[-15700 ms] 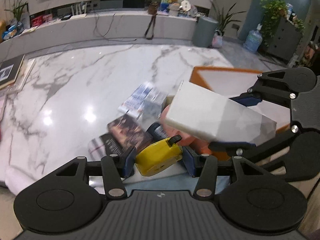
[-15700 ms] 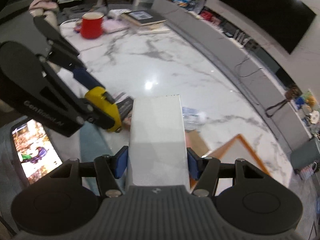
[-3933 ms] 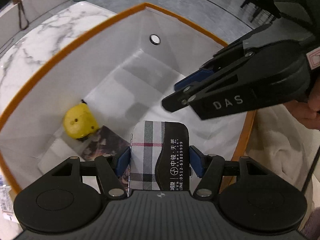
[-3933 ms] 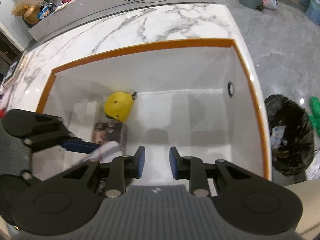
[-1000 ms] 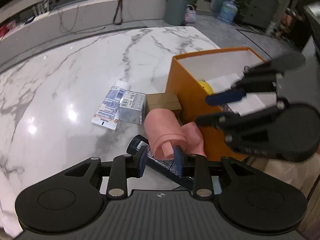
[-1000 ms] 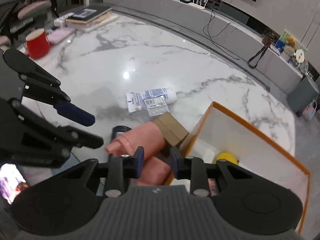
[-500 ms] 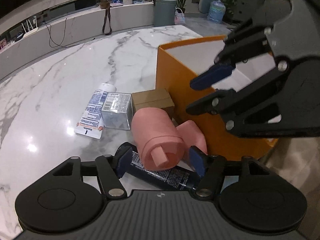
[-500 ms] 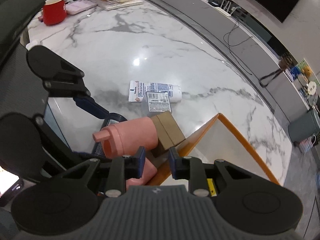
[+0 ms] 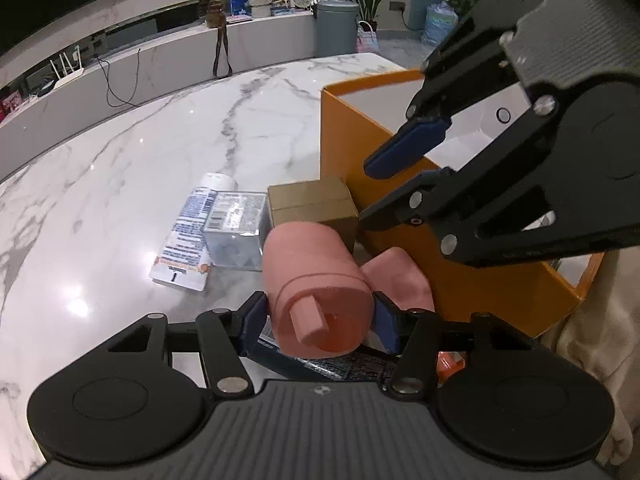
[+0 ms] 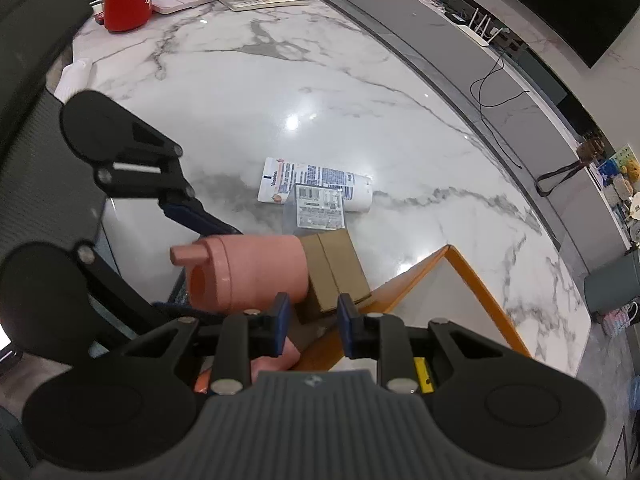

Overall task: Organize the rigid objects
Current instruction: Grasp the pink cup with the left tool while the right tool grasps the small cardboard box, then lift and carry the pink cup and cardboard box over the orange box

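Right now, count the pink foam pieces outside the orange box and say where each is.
2. One pink cylinder sits between the left tongs, lifted over a dark tube. A second pink piece lies beside it against the orange box. More may be hidden.

dark tube point(image 9: 320, 362) mostly hidden under pink cyl point(image 9: 316, 292) | label unreadable | bin point(image 10: 472, 280) interior mostly cut off

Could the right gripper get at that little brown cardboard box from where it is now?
Probably yes: the right gripper is empty and the brown cardboard box lies just ahead, top exposed, though wedged between the pink cylinder and orange bin.
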A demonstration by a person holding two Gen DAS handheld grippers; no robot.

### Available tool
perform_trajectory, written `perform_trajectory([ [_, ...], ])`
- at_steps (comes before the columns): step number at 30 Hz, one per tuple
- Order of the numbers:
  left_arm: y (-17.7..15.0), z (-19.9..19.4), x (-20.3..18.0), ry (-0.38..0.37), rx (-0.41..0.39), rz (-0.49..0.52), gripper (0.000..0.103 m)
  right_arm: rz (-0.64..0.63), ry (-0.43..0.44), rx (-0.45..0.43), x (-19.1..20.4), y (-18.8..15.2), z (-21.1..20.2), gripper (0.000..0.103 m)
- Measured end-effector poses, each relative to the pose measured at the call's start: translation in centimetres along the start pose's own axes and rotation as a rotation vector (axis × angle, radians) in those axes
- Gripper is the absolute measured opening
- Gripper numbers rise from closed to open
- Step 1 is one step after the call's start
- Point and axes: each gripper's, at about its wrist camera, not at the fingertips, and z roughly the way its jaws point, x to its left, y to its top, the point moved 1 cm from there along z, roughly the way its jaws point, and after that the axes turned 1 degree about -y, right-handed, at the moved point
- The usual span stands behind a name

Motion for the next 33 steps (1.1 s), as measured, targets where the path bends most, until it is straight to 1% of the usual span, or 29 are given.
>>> perform_trajectory([
  [5,1.2,-2.4,1.6,-0.012,-0.022,-0.041,0.064,-0.016,0.008,0.001,-0.4,0.6,0.5,0.024],
  [7,1.7,-3.1,2.4,0.002,-0.014,-0.050,0.064,-0.030,0.014,0.003,-0.4,1.0,0.8,0.025],
  [10,2.2,-3.7,3.5,0.017,0.023,-0.066,0.064,-0.067,0.027,0.033,-0.2,1.8,1.7,0.025],
  [11,2.2,-3.8,3.8,0.020,0.037,-0.065,0.064,-0.080,0.030,0.048,-0.3,2.1,2.2,0.028],
  [12,2.3,-3.8,4.1,0.026,0.048,-0.065,0.064,-0.092,0.034,0.061,-0.3,2.3,2.5,0.034],
  [14,2.1,-3.8,4.6,0.030,0.062,-0.063,0.064,-0.119,0.036,0.087,-0.3,2.8,3.3,0.039],
  [17,1.9,-3.3,5.4,0.034,0.103,-0.077,0.064,-0.152,0.043,0.116,-0.6,3.5,4.3,0.040],
  [19,1.5,-2.7,5.9,0.024,0.150,-0.071,0.064,-0.150,0.054,0.138,-1.0,3.9,5.0,0.041],
  [21,0.8,-2.1,6.2,0.027,0.195,-0.069,0.064,-0.131,0.071,0.160,-1.4,4.3,5.7,0.047],
  [24,-0.2,-1.5,6.5,0.029,0.218,-0.061,0.064,-0.087,0.095,0.194,-2.1,4.5,6.9,0.048],
  [28,-0.8,-1.7,6.6,0.018,0.209,-0.050,0.064,-0.075,0.098,0.197,-2.3,4.7,7.5,0.053],
  [31,-0.9,-1.6,6.6,0.027,0.208,-0.051,0.064,-0.078,0.093,0.205,-2.2,4.9,7.8,0.057],
  [33,-1.0,-1.3,6.6,0.032,0.201,-0.043,0.063,-0.084,0.091,0.204,-2.3,5.0,8.1,0.058],
])
